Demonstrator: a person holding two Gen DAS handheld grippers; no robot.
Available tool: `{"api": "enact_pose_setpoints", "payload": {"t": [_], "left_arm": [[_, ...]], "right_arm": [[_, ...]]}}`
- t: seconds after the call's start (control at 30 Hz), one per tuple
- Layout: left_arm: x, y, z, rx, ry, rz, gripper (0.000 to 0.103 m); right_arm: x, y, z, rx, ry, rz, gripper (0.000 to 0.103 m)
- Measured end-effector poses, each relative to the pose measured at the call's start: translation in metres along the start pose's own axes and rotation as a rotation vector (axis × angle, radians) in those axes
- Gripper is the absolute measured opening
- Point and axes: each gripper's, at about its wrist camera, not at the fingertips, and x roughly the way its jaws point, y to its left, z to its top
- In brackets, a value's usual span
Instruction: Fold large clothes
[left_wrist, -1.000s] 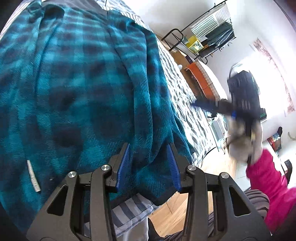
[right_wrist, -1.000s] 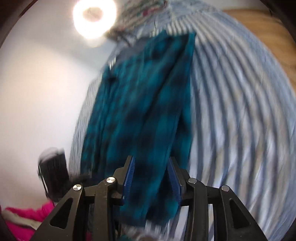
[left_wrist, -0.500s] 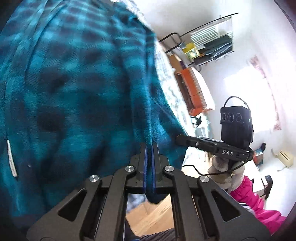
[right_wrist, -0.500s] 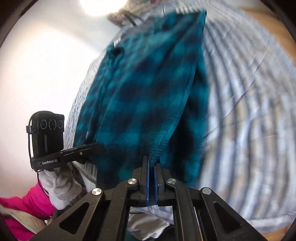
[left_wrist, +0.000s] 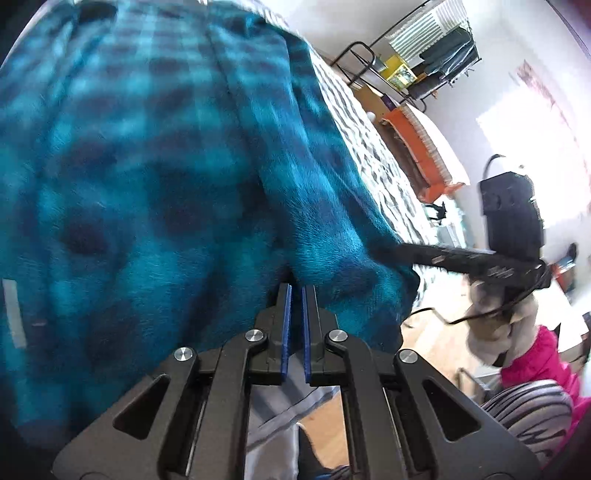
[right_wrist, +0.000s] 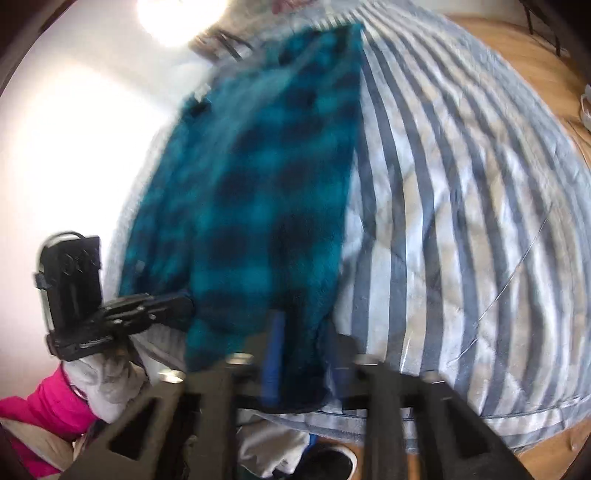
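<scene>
Left wrist view: the left gripper (left_wrist: 294, 286) has its jaws clenched on the near edge of the fleece (left_wrist: 147, 184). The right gripper (right_wrist: 301, 317) has just been opening its jaws. The near right corner of the fleece sits between them, but they look let go, not pinching.

I think the step is getting hold of the near edge with both grippers, ready to fold it over. Next, the right jaws likely need to bite the edge again. Then both grippers can lift together and carry the near end to the far end.

The fleece is blue-green with dark checks, thick and fuzzy. It lies long and mostly flat on the left part of the bed (right_wrist: 461, 221), which has a blue and white striped cover. The near end hangs a bit over the bed's edge.
</scene>
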Motion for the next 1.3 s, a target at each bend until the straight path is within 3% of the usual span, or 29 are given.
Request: {"api": "enact_pose_setpoints", "payload": {"t": [0.1,0.17,0.27,0.3,0.33,0.4,0.5,0.63,0.77,0.9,0.97,1.03,1.1,1.13,1.3], "left_arm": [[-0.019,-0.01,-0.004,0.046,-0.049,0.028,0.002],[-0.031,-0.013,-0.011,0.075,-0.07,0.036,0.002],[-0.029,-0.041,-0.008,0.147,-0.073,0.044,0.005],[-0.033,-0.047,-0.01,0.174,-0.069,0.046,0.018],[-0.025,-0.062,-0.008,0.214,-0.065,0.052,0.047],[-0.014,-0.084,-0.005,0.265,-0.07,0.063,0.069],[0.02,-0.116,0.003,0.326,-0.017,0.064,0.069],[0.066,-0.14,0.016,0.335,0.049,0.148,0.07],[0.116,-0.14,0.02,0.321,0.16,0.285,0.07],[0.117,-0.141,0.013,0.339,0.138,0.312,0.071],[0.116,-0.142,0.008,0.375,0.122,0.324,0.058],[0.112,-0.137,0.007,0.41,0.083,0.354,0.026],[0.104,-0.125,0.011,0.37,0.078,0.31,0.016],[0.096,-0.113,0.018,0.293,0.087,0.235,0.014],[0.056,-0.087,0.031,0.135,0.034,0.087,0.013]], "right_arm": [[-0.017,-0.004,0.002,-0.009,-0.082,0.002,0.053],[-0.013,-0.02,-0.002,0.05,-0.075,0.042,0.053],[-0.005,-0.036,-0.01,0.094,-0.051,0.024,0.05],[-0.005,-0.039,-0.014,0.106,-0.059,0.033,0.05],[-0.007,-0.043,-0.017,0.121,-0.07,0.051,0.05],[-0.017,-0.047,-0.022,0.137,-0.097,0.064,0.05],[-0.041,-0.055,-0.028,0.151,-0.16,0.026,0.05],[-0.078,-0.073,-0.035,0.199,-0.251,-0.007,0.05],[-0.102,-0.085,-0.034,0.222,-0.312,-0.025,0.05],[-0.112,-0.087,-0.034,0.218,-0.326,-0.024,0.05],[-0.114,-0.085,-0.03,0.21,-0.33,-0.02,0.05],[-0.112,-0.081,-0.022,0.205,-0.334,-0.006,0.05],[-0.109,-0.077,-0.015,0.198,-0.335,0.006,0.05],[-0.108,-0.074,-0.01,0.191,-0.333,0.011,0.05],[-0.09,-0.064,0.018,0.169,-0.328,0.014,0.052]]}}
